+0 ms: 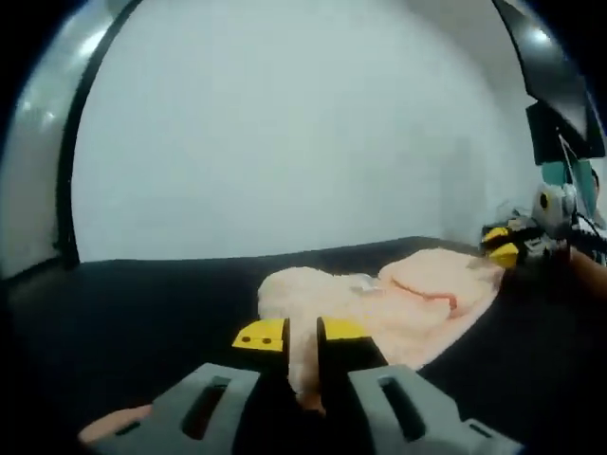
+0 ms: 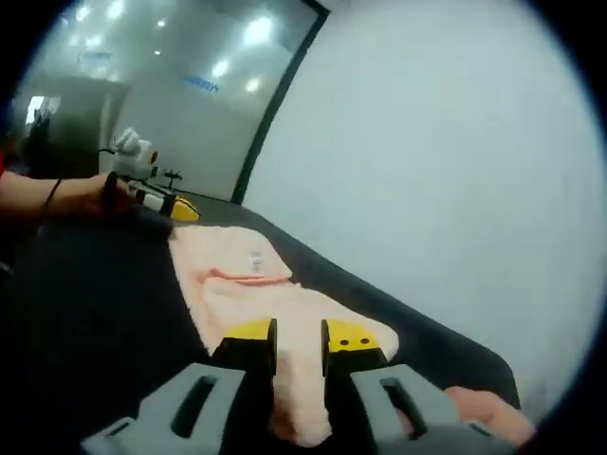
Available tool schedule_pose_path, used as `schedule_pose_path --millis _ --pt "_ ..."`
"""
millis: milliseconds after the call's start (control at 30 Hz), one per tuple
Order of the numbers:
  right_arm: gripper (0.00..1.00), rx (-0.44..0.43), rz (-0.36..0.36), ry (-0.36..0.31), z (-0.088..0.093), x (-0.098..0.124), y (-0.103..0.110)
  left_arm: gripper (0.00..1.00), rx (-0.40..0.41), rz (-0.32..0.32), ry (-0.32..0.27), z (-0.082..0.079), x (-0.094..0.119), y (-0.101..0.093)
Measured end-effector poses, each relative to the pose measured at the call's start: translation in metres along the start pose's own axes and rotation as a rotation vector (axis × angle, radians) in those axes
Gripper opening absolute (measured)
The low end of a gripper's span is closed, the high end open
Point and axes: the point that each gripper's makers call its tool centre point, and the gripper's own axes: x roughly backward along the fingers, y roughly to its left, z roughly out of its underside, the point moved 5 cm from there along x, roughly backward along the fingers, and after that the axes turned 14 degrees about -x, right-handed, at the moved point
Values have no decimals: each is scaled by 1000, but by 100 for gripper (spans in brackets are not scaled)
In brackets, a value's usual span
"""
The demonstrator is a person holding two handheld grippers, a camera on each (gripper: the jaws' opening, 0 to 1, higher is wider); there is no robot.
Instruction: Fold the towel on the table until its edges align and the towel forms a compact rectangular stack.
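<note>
A pale peach towel (image 1: 398, 303) lies rumpled and partly folded on a black tabletop (image 1: 142, 313) in front of a plain white wall (image 1: 285, 123). In the left gripper view, the left gripper (image 1: 302, 335) has its yellow-tipped jaws nearly closed, pinching a raised edge of the towel between them. In the right gripper view, the right gripper (image 2: 298, 337) likewise appears to clamp a fold of the towel (image 2: 247, 284), though the blur makes the contact hard to confirm, and the other gripper sits at the towel's far end.
</note>
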Motion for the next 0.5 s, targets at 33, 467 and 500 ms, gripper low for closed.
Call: schedule_pose_path --millis 33,467,500 --pt "16 13 12 20 4 -1 0 15 19 -1 -37 -5 -5 4" --pt "16 5 67 22 6 -1 -2 6 -269 -35 232 -7 -4 -7" --pt "16 6 72 18 5 -2 -3 7 -268 -29 216 -17 -9 -13"
